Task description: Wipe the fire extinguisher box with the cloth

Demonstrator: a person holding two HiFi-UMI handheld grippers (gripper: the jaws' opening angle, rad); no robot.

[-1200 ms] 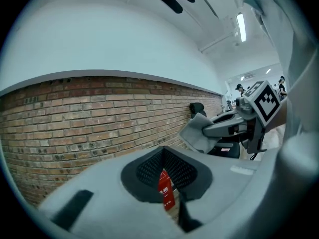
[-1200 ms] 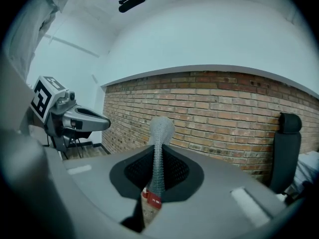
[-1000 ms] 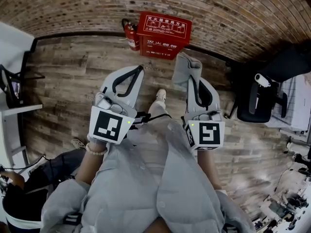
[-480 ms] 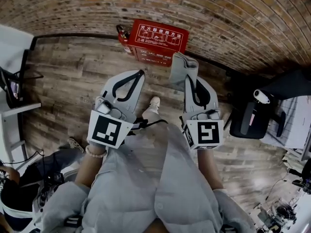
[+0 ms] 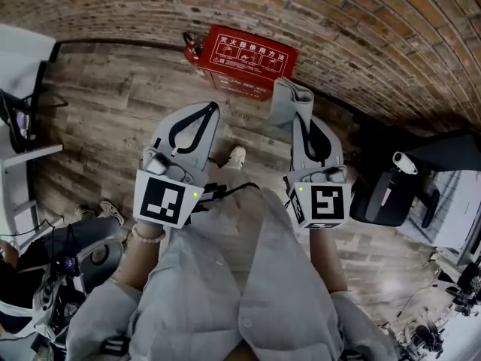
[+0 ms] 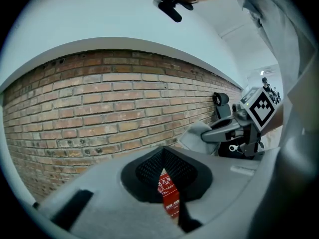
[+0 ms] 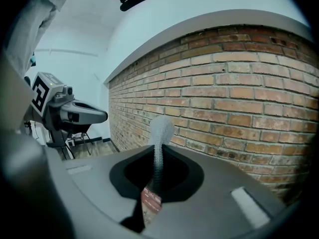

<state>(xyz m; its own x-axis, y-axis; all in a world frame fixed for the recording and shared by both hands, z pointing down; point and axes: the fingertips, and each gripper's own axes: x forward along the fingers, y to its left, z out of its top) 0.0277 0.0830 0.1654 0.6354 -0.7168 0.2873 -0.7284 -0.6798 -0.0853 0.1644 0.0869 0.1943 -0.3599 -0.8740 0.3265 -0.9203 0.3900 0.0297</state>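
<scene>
the brick wall (image 5: 361,28) and the red fire extinguisher box (image 5: 252,57) at upper centre have only tilted slightly, so wiping hasn't begun. the left gripper (image 5: 213,110) is closed and empty. the right gripper (image 5: 297,120) pinches the cloth (image 5: 289,100), short of the box.

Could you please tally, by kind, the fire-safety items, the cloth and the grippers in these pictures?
Fire extinguisher box: 1
Fire extinguisher: 1
Cloth: 1
Grippers: 2, the left gripper and the right gripper
Total: 5
</scene>
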